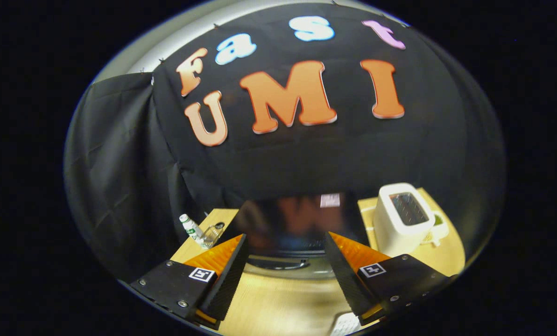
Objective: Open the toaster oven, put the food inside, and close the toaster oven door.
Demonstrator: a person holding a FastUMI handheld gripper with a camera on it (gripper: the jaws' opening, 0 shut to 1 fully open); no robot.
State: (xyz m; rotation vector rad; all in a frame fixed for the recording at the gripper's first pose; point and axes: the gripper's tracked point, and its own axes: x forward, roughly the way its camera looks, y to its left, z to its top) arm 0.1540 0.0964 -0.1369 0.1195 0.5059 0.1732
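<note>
The hand-held gripper (285, 242) hung wide apart over the surface (278, 303), the oven (290, 224) just ahead, door shut.

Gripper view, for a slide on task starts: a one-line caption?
Open hand-held gripper faces the toaster oven, door handle just ahead, white toaster beside.

Gripper (285, 242) level, jaws spread wide (nothing betw. them).
</note>
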